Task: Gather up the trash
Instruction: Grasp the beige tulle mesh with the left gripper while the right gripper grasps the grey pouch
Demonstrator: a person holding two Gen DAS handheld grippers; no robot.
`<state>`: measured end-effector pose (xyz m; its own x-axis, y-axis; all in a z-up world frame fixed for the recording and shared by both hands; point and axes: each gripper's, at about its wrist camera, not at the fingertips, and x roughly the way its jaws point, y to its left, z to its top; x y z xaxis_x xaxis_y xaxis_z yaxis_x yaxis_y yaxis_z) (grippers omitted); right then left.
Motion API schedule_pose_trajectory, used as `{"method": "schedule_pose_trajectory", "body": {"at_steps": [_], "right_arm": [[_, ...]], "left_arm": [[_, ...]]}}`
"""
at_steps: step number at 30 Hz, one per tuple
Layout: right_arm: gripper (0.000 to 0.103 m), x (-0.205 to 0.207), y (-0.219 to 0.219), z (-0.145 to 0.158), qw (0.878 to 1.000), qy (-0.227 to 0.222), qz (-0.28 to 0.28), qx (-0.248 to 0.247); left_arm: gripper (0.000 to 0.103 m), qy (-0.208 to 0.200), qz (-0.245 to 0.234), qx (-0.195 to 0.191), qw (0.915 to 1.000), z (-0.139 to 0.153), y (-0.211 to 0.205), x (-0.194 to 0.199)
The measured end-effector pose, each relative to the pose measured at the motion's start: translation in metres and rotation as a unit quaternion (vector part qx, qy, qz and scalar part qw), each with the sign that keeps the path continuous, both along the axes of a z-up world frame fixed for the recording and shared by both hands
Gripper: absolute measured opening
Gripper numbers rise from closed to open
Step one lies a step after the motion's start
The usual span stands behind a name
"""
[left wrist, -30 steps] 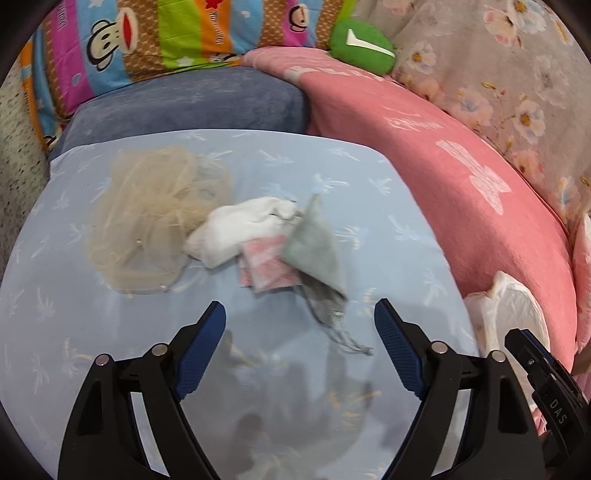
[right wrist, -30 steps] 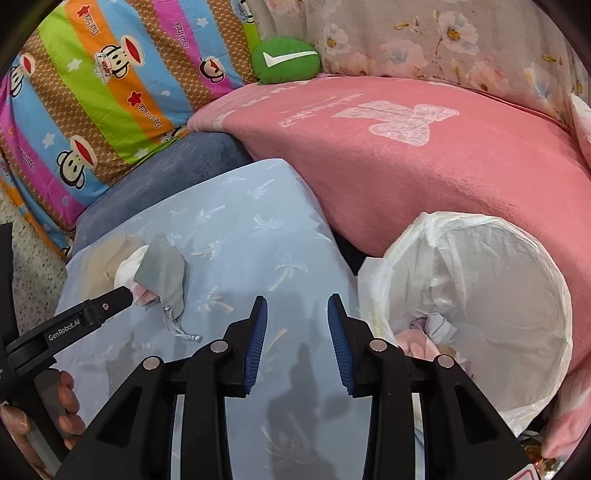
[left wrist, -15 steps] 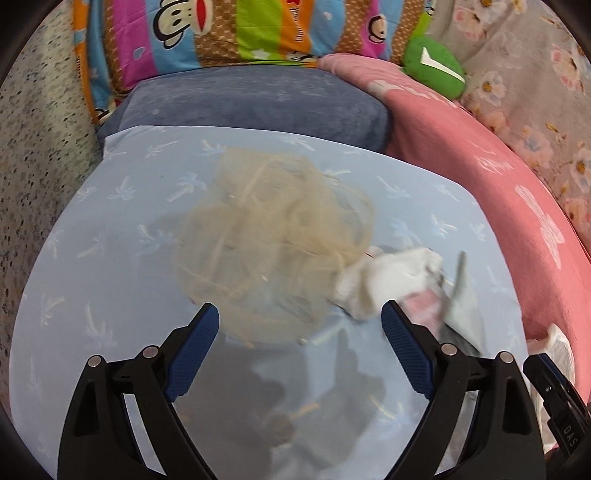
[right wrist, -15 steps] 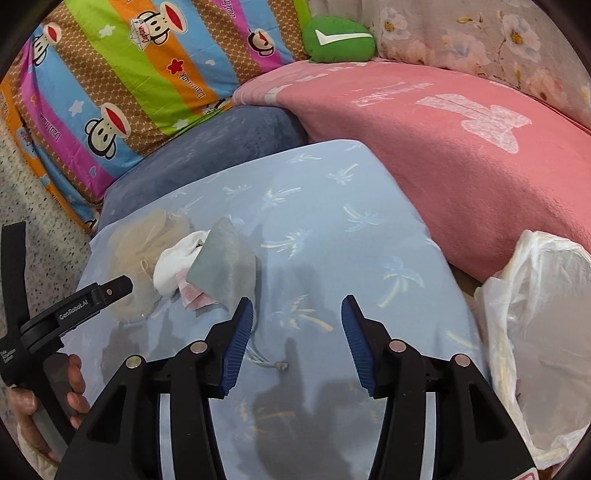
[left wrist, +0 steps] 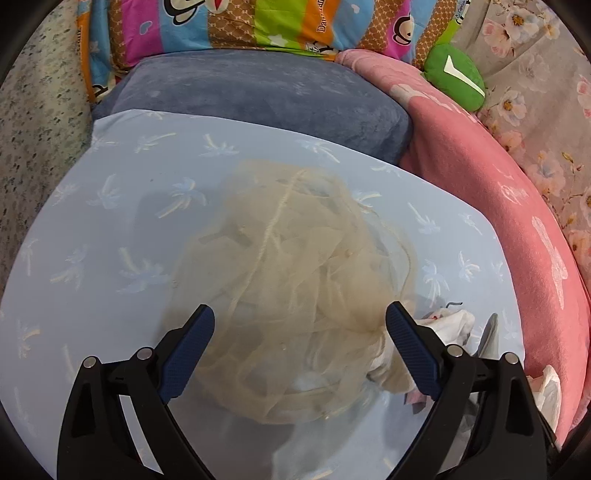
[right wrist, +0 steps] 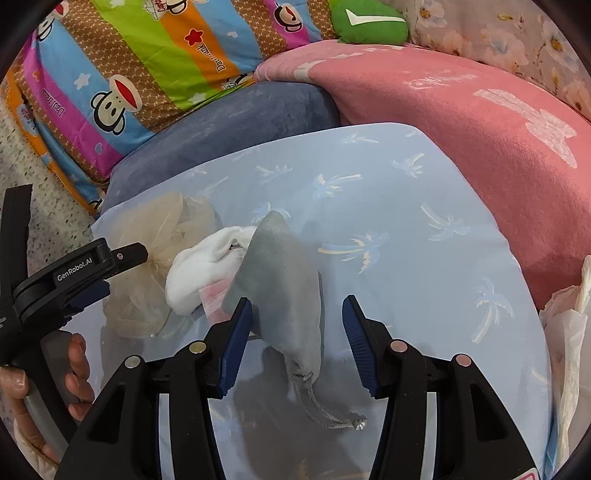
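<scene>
A beige mesh bundle [left wrist: 295,266] lies on the light blue cushion [left wrist: 110,258]. My left gripper [left wrist: 300,312] hangs just over it, jaws opening wide, the mesh between the fingers and not pressed. To its right lie a crumpled white tissue [right wrist: 210,266], a pink paper [right wrist: 214,295] and a grey drawstring pouch [right wrist: 284,280]. My right gripper [right wrist: 297,304] stands open over the pouch's lower end, its pads clear of the cloth. The pouch's cord [right wrist: 332,417] trails toward the camera.
A white trash bag [right wrist: 569,332] stands at the cushion's right edge. A pink blanket [right wrist: 498,122] rises on the right, with a navy cushion [right wrist: 236,122], a striped monkey pillow [right wrist: 147,55] and a green plush [right wrist: 369,22] behind. A hand [right wrist: 77,365] holds the left gripper.
My left gripper slid left from the tissue pile to over the beige mesh and widened. My right gripper swung left from the trash bag to over the grey pouch and opened wider.
</scene>
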<state>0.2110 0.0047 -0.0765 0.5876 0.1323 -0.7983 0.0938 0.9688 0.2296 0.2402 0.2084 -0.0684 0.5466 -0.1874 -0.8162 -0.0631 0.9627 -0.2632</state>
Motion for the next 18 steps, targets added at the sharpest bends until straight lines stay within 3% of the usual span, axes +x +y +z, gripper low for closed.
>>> {"method": "schedule_pose_trajectory", "body": {"at_steps": [2,3,4,6,9,12,18], "right_arm": [[0.05,0.002,0.0,-0.005,1.0,0.004,-0.003,0.003],[0.048,0.002,0.0,-0.007,1.0,0.007,-0.004,0.003],[0.045,0.003,0.0,-0.009,1.0,0.01,-0.004,0.004],[0.029,0.003,0.0,-0.015,1.0,0.018,-0.005,0.009],[0.016,0.0,-0.002,-0.02,0.999,0.024,-0.008,0.019],[0.01,-0.006,-0.003,-0.019,0.999,0.022,-0.011,0.028],[0.007,-0.025,-0.012,-0.005,0.999,0.006,-0.017,0.033]], "left_arm": [[0.083,0.0,-0.003,0.004,1.0,-0.002,-0.002,0.003],[0.069,0.0,-0.009,0.005,0.9999,-0.004,-0.005,0.003],[0.063,0.005,-0.017,0.002,0.9998,-0.006,-0.007,0.004],[0.043,0.013,-0.026,-0.004,0.9996,-0.01,-0.009,0.005],[0.023,0.017,-0.036,-0.012,0.9991,-0.011,-0.009,0.002],[0.013,0.011,-0.041,-0.006,0.9991,-0.007,-0.011,-0.005],[0.01,-0.018,-0.042,0.007,0.9989,0.016,-0.019,-0.022]]}}
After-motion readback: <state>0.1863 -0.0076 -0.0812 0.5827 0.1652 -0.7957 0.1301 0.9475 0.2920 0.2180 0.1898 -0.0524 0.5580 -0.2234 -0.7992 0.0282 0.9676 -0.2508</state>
